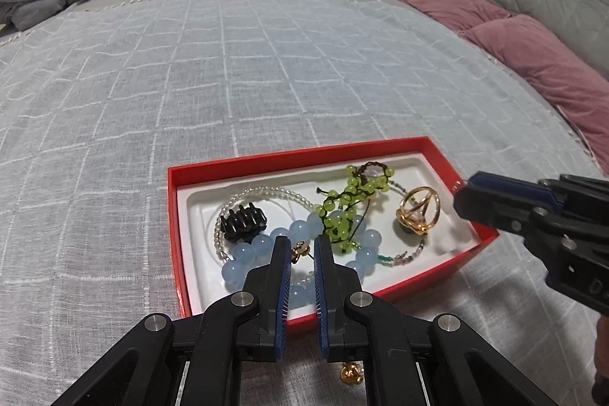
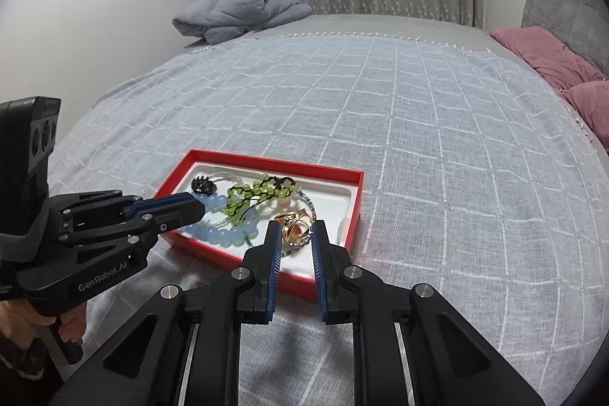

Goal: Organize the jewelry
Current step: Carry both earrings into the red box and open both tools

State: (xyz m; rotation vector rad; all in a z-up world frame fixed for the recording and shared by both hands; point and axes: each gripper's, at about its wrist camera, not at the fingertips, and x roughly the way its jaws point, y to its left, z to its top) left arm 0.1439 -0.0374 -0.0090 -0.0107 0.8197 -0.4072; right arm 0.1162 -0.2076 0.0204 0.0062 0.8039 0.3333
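Blue bead bracelet (image 1: 304,234) partly hidden behind jaws — gold piece (image 1: 351,374) too.

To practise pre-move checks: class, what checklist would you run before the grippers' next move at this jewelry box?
1. Red rectangular cardboard box flat on checked grey bedspread: ok.
2. Left gripper and right gripper empty: ok.
3. Jaws wide enough to grasp: not ok, both nearly closed.
4. Strands untangled: not ok, green bead cord overlies pale blue bead bracelet.
5. All pieces boxed: not ok, small gold piece outside.
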